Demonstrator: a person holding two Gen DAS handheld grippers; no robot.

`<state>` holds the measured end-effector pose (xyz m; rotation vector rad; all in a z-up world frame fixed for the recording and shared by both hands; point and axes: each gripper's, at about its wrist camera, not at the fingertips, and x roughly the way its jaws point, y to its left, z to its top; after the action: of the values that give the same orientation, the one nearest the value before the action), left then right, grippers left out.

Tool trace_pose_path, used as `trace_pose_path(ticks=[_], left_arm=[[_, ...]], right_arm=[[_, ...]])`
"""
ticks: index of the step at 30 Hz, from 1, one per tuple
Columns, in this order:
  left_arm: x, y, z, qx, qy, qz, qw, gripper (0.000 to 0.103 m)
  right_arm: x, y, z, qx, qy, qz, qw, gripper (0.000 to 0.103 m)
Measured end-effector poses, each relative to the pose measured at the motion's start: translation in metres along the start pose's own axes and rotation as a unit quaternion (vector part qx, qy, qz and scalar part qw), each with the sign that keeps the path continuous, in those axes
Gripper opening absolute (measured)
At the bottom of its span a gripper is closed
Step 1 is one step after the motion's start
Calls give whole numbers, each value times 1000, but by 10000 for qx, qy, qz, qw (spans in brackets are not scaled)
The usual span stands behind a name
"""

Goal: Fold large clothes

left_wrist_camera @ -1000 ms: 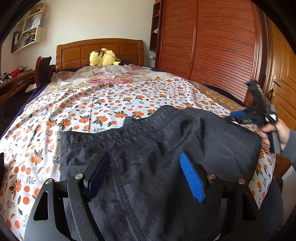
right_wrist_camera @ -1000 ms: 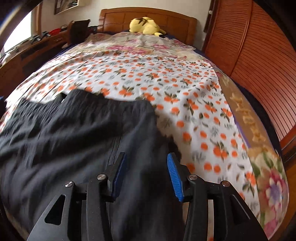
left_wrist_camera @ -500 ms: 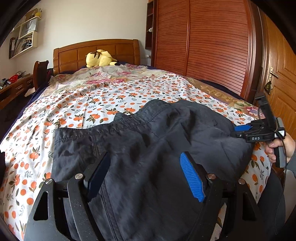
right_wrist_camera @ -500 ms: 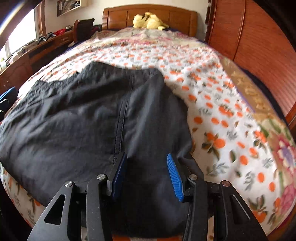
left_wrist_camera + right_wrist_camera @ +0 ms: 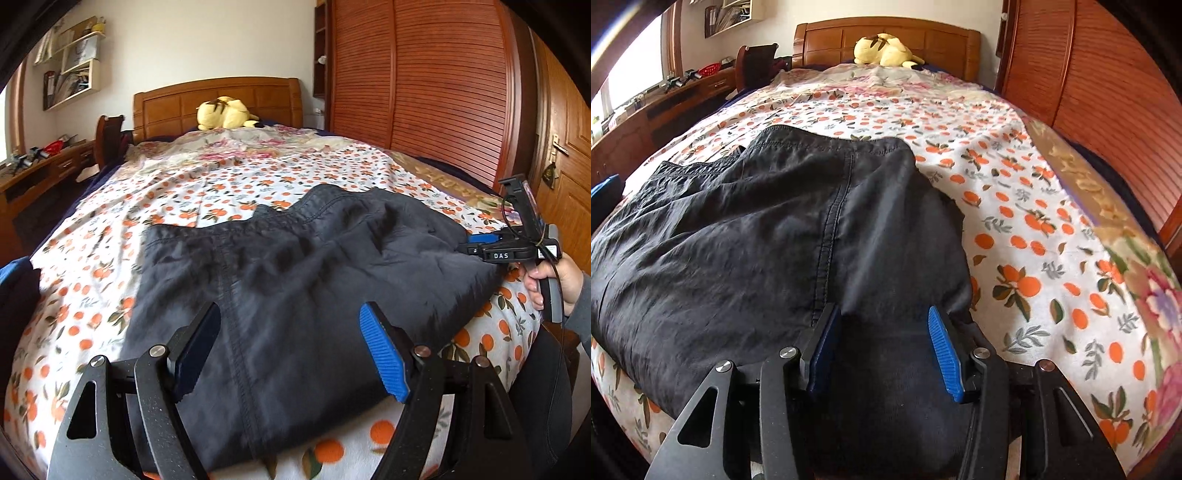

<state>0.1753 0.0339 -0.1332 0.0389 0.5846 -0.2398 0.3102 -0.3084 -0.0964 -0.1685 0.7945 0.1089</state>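
- Since a second ago, your right claw [image 5: 882, 350] has dropped from above the garment to its near edge at the foot of the bed [image 5: 1015, 206], and its jaws have just been opening a little.
- Black trousers [image 5: 295, 288] lie spread flat on the orange-print bedsheet [image 5: 207, 192], waistband towards the headboard, partly doubled over.
- Risk: the right claw's jaws stand half spread with dark cloth bunched between them, but the pads [image 5: 940, 350] do not visibly press on it. If you lift now, I judge the fabric slips out and the fold collapses.
- Risk: a pinch may catch only the top layer, so the lower one drags and wrinkles.
- Your left claw [image 5: 291, 350] hangs spread wide above the trousers, holding nothing; lowering it off the seam would skew the fold.
- Both grips sit near the bed's edge, so a loose tug could slide the trousers off.
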Motion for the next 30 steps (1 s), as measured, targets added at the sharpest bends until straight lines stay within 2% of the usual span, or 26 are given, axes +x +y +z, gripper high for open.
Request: trace_pose_path(ticks=[4, 9, 15, 20, 23, 26, 30], left_arm=[[-17, 16, -8, -273, -21, 186, 9995, 79], [-28, 38, -19, -514, 84, 451, 9976, 79], [-31, 59, -30, -775, 204, 722, 9942, 79], [-31, 64, -38, -773, 323, 829, 9930, 78], [-35, 64, -44, -747, 331, 885, 9927, 72], [-35, 69, -52, -839, 452, 925, 9911, 65], [-27, 75, -62, -972, 757, 1072, 9866, 64]], right_arm=[[-14, 10, 0, -166, -176, -74, 9997, 51], [-38, 27, 4, -250, -453, 329, 9981, 51], [-51, 69, 15, -579, -645, 946, 9917, 51], [-40, 116, 23, -988, -585, 1509, 9819, 51], [-28, 132, 19, -1157, -474, 1683, 9778, 51], [-19, 134, 6, -1214, -442, 1691, 9771, 51], [0, 122, -2, -1233, -468, 1930, 9723, 53]])
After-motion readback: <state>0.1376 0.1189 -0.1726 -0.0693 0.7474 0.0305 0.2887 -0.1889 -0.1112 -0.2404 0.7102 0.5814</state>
